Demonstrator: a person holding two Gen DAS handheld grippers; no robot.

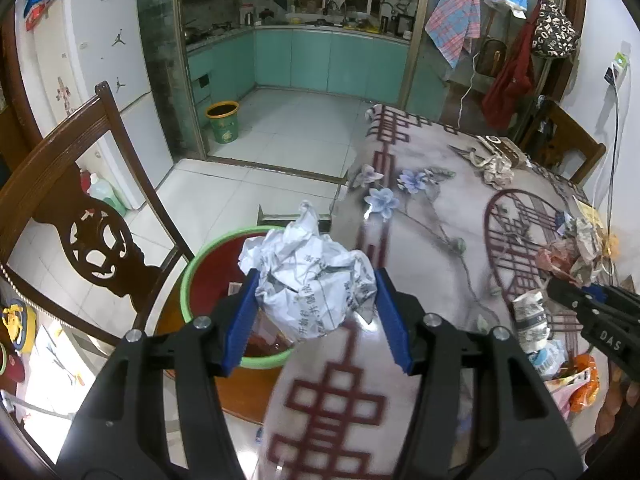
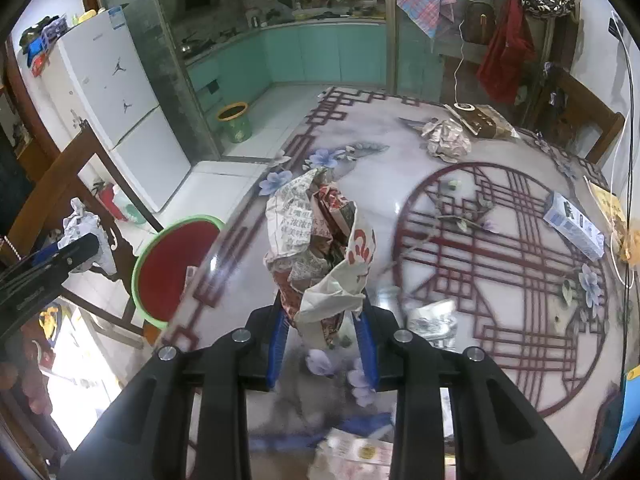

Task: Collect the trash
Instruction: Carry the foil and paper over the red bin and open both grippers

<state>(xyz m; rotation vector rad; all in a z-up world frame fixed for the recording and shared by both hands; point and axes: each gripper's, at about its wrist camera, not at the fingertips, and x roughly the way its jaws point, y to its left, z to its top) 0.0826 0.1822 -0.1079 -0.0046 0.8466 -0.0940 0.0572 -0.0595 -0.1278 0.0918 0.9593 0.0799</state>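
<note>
Trash in both grippers: crumpled white paper ball [image 1: 310,276] clamped between the blue pads of the left gripper [image 1: 316,312], jaws about half apart around it, poised at the table [image 1: 420,208] edge just over the green-rimmed red bin [image 1: 188,280]; printed wrapper wad [image 2: 320,256] pinched in the nearly closed right gripper [image 2: 324,336], above the tabletop and well short of the bin; risks: ball released too near the rim, bouncing off onto the floor or the wooden chair [image 1: 92,232]; loose wrapper slipping from a thin pinch in transit; grippers crowding each other at the bin; count: two grippers, two held pieces, one bin alongside, one grey crumpled wad [image 2: 446,142] far across the table, several scraps near the right edge, too blurred to number.
</note>
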